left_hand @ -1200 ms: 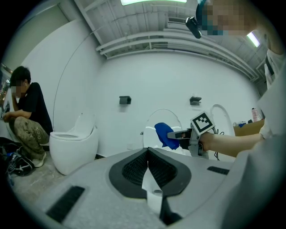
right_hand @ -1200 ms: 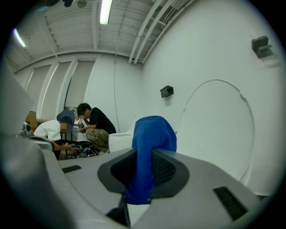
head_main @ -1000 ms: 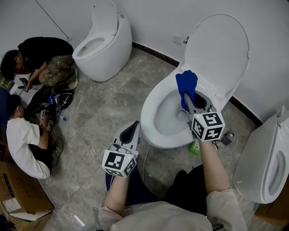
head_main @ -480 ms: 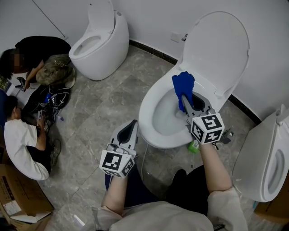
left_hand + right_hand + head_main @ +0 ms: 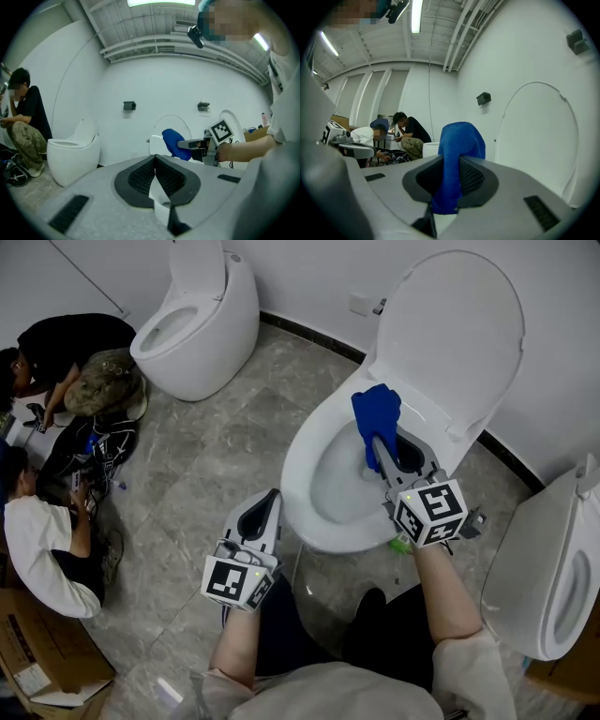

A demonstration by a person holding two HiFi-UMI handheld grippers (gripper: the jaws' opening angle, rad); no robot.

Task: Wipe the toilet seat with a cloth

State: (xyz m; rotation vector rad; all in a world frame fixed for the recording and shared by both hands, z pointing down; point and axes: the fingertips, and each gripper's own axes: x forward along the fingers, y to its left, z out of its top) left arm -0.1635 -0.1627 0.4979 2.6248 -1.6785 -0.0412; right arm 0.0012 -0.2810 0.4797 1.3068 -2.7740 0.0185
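The crumpled bright blue cloth [image 5: 376,413] is pinched between the fingers [image 5: 474,179] of the right gripper [image 5: 382,454]. It sticks up past their tips, and a fold hangs down between the dark ribbed pads. From above, the cloth sits at the back of the white oval toilet seat [image 5: 298,486], on the side nearest the hinge. Whether it presses on the seat or hangs just over it, I cannot tell. The gripper's body reaches across the right rim of the bowl, with its marker cube out beyond the front edge. Behind the cloth the big white rounded lid [image 5: 455,334] stands raised against the wall.

The left gripper [image 5: 272,501] is held low over the grey marbled tile floor [image 5: 216,456], just beside the left front of the bowl and apart from it. Its fingers [image 5: 138,176] are pressed together at the tips with nothing between them.

A small green object [image 5: 403,545] lies on the floor under the right side of the bowl. A second white toilet [image 5: 202,329] stands near the far left corner, and a third white toilet [image 5: 548,587] shows at the right edge. Along the left edge of the floor two people [image 5: 56,549] crouch over dark bags and gear, with a brown cardboard box [image 5: 37,643] near the corner below them.
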